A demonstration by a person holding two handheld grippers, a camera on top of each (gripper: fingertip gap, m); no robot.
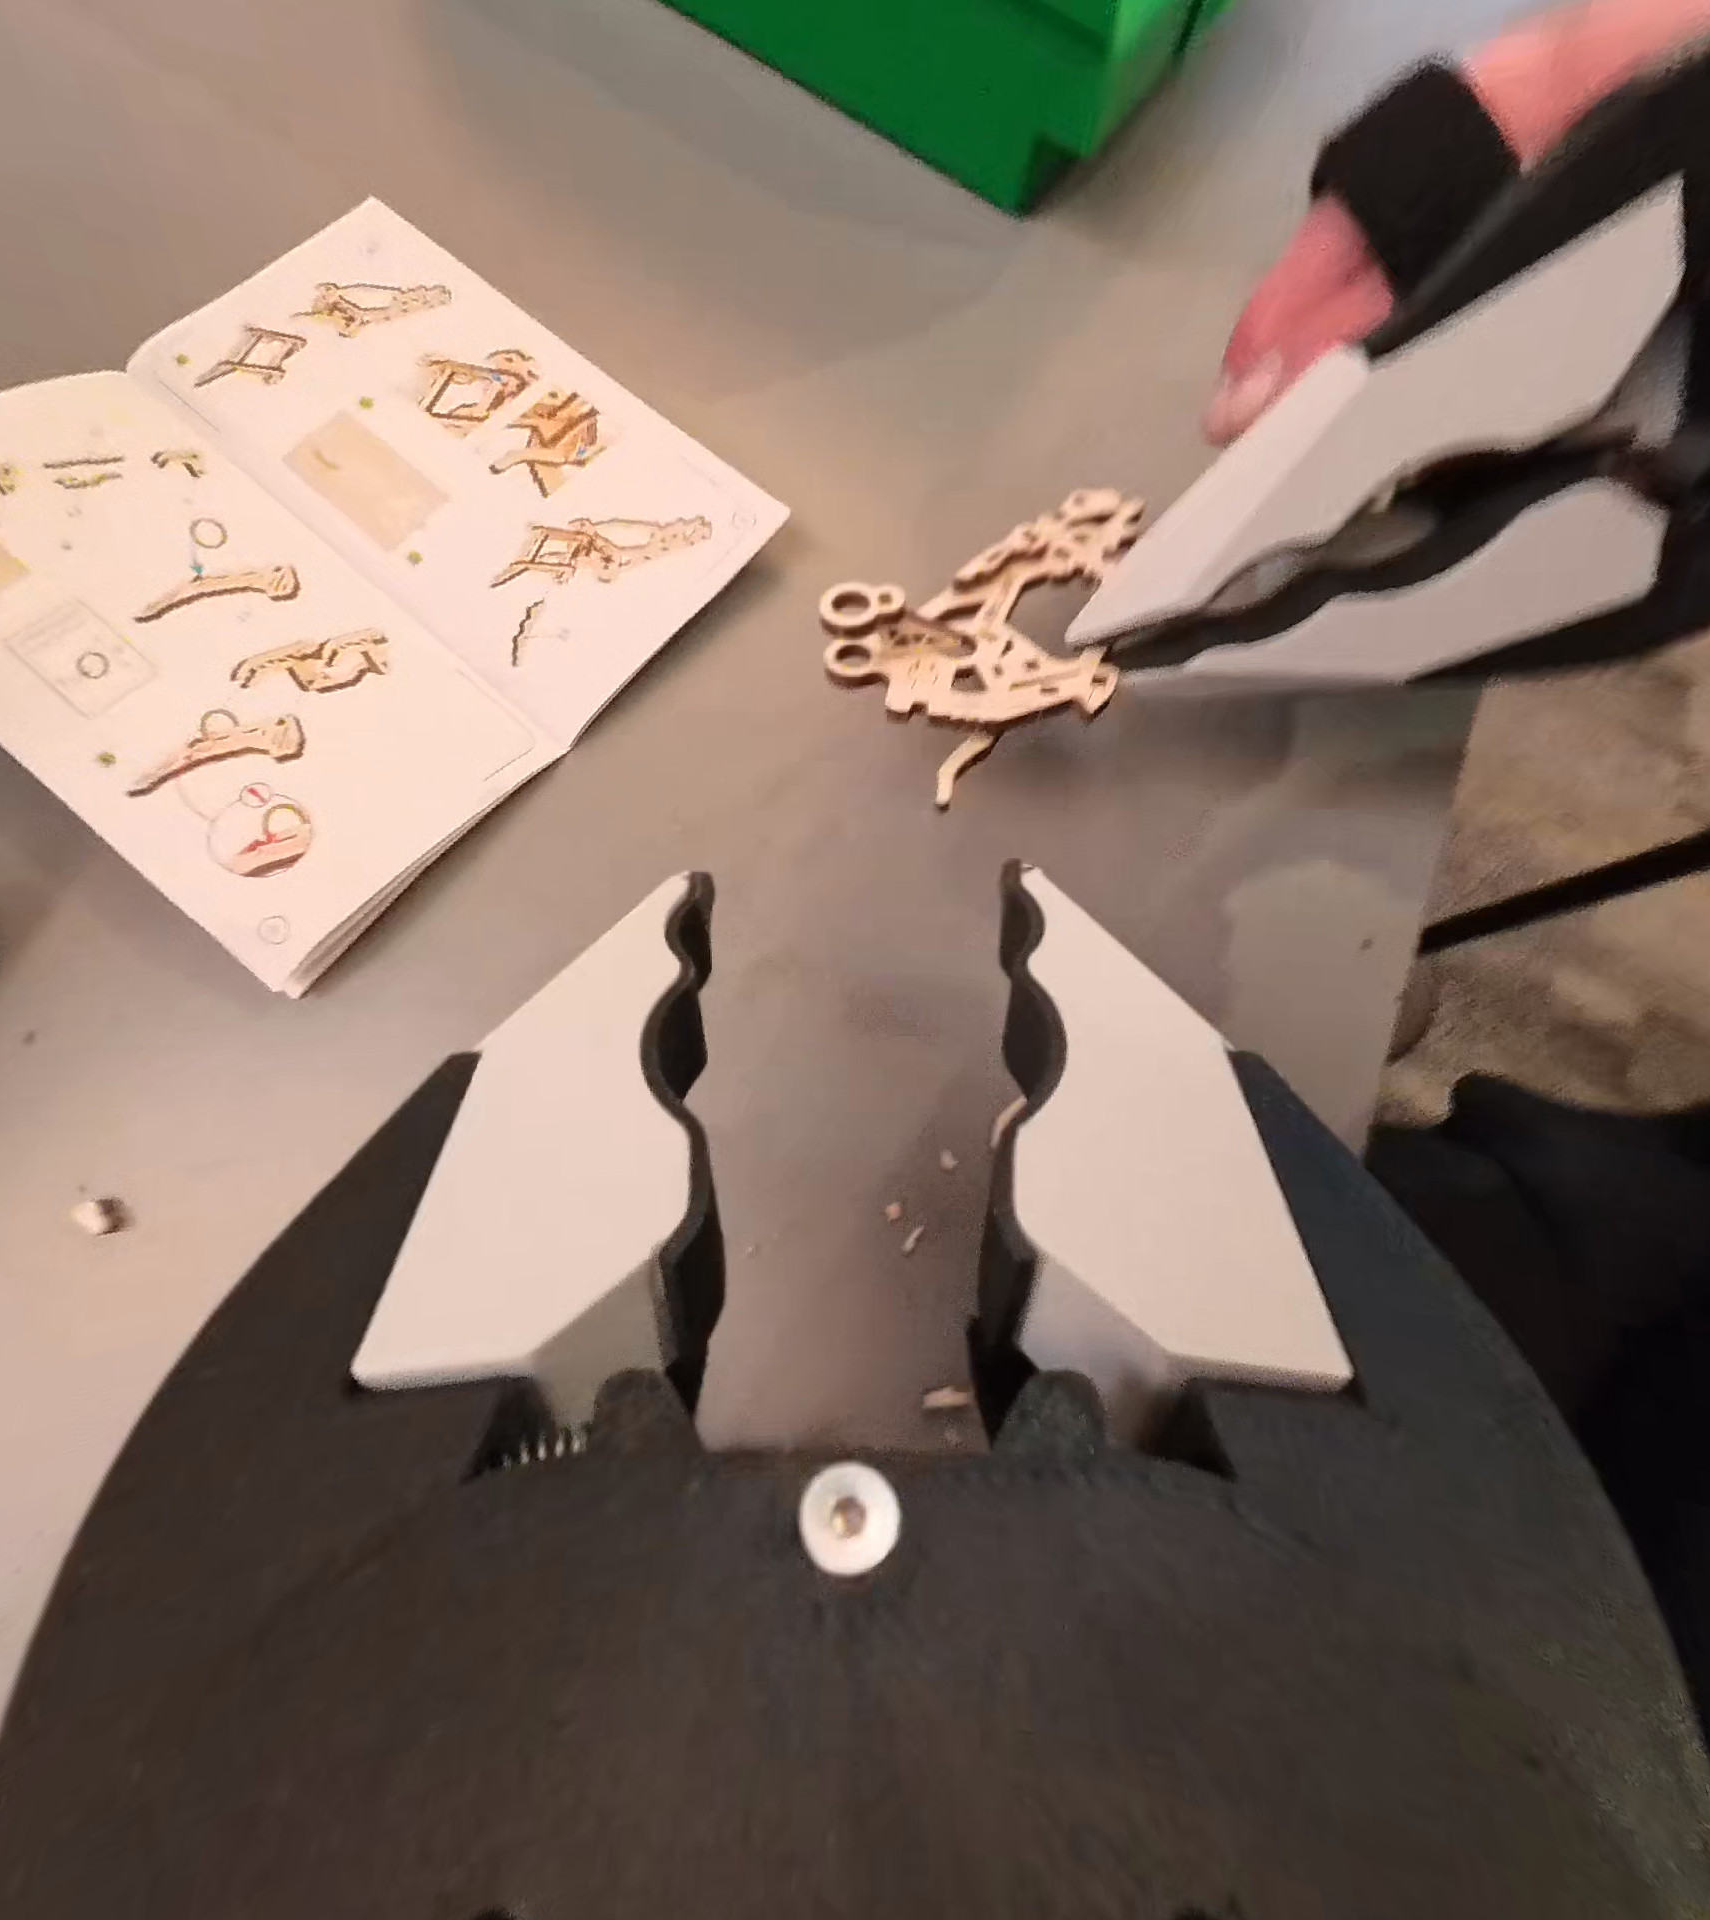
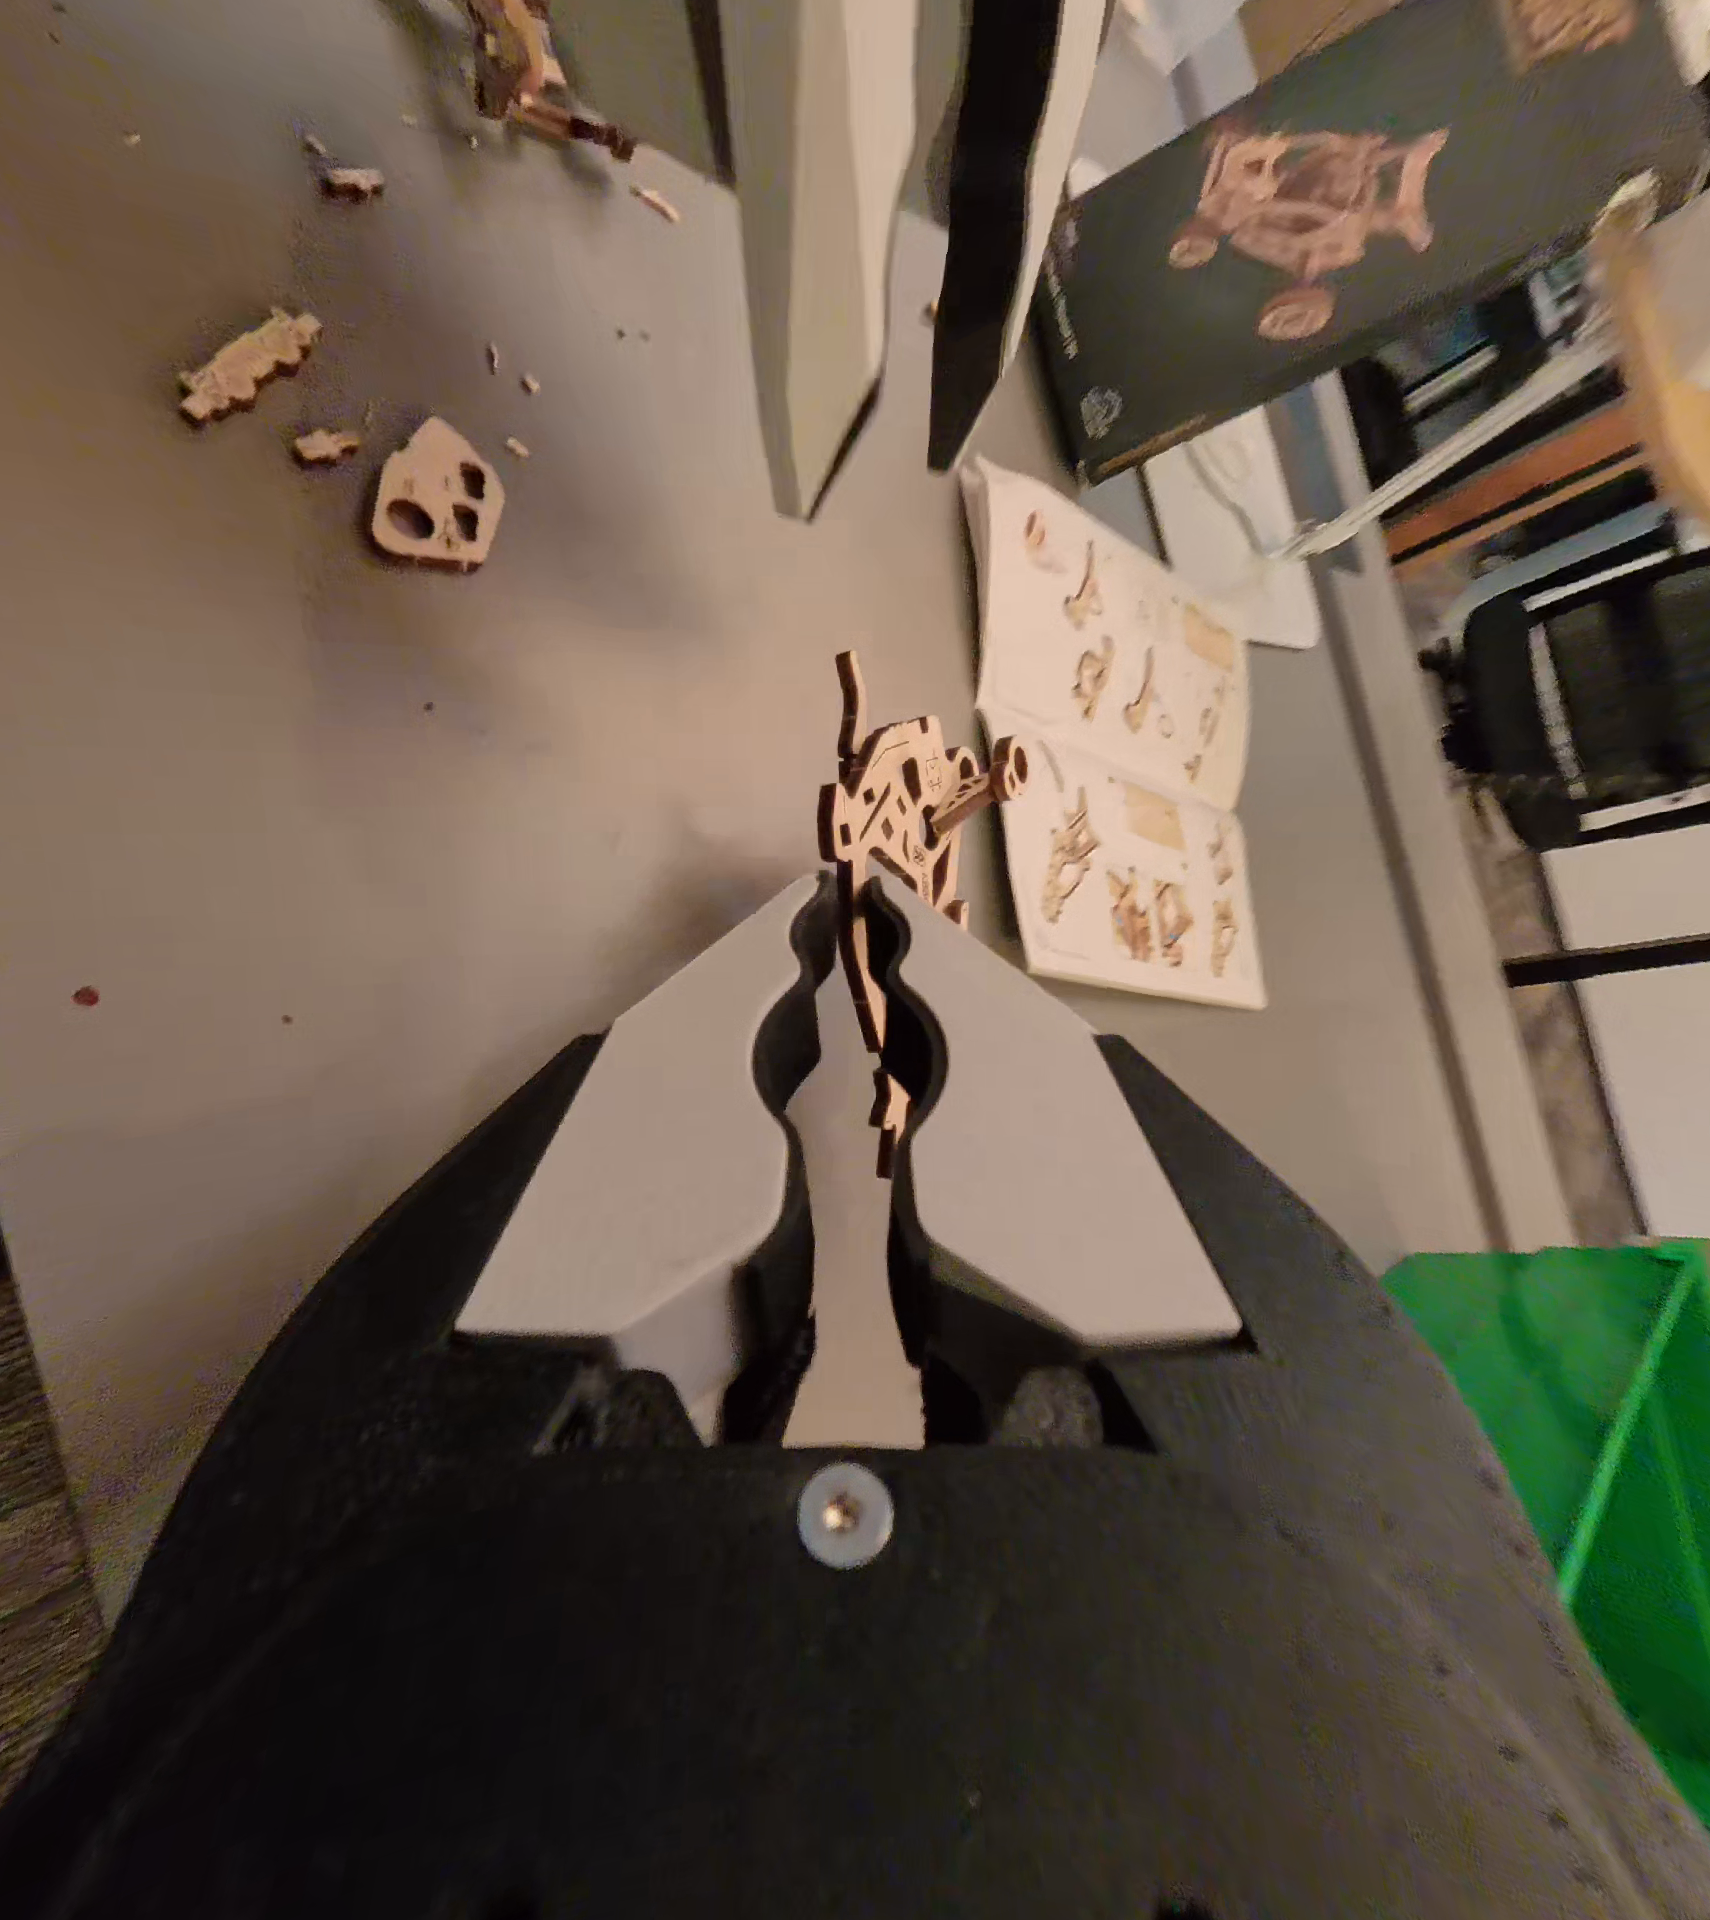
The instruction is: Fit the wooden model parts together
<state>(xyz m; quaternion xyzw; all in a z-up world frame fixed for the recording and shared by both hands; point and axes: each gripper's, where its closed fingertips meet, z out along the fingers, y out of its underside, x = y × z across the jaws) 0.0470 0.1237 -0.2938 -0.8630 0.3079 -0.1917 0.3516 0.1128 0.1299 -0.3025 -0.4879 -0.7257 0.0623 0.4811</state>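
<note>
My right gripper [image 2: 846,888] is shut on the edge of a flat wooden model assembly [image 2: 892,800] that has a small peg piece and a curved strip sticking out. In the left wrist view the assembly [image 1: 976,634] sits low over the grey table, pinched by the right gripper [image 1: 1095,649] coming from the right; I cannot tell if it touches the table. My left gripper [image 1: 856,883] is open and empty, a short way in front of the assembly. It also shows at the top of the right wrist view [image 2: 872,488].
An open instruction booklet [image 1: 311,582] lies left of the assembly. Loose wooden parts lie on the table, a plate with holes [image 2: 440,499] and a notched strip [image 2: 248,364]. A dark kit box [image 2: 1350,229] and a green bin [image 1: 934,83] stand nearby. The table edge [image 1: 1433,831] is at the right. My hands' fingertips stand some 8 cm from each other.
</note>
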